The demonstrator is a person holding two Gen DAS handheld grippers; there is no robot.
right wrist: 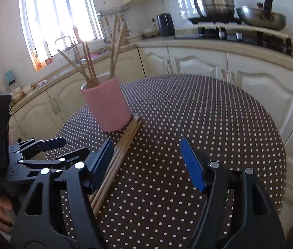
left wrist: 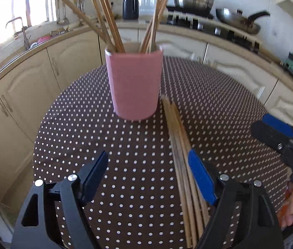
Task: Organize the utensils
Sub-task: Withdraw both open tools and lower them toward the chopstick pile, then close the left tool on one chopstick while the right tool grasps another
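Wooden chopsticks (left wrist: 180,157) are lying flat on the dotted tablecloth (left wrist: 125,145), beside the pink cup (left wrist: 135,83).

Left gripper (left wrist: 148,172) and right gripper (right wrist: 148,161) are both hovering with fingers spread wide, gripping nothing; each has the bundle alongside one blue pad (left wrist: 201,176).

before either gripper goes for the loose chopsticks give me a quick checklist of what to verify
1. Loose chopsticks lie bundled flat on the dotted table, tips near the cup's base: ok.
2. Pink cup stands upright, with room between the chopsticks already in it: ok.
3. Left gripper open, nothing between its fingers; the bundle lies outside, by its right finger: not ok, needs centring.
4. Right gripper open and empty; the bundle lies by its left finger: not ok, needs centring.
5. The two grippers are close together on either side of the bundle: collision risk, cannot tell the clearance.
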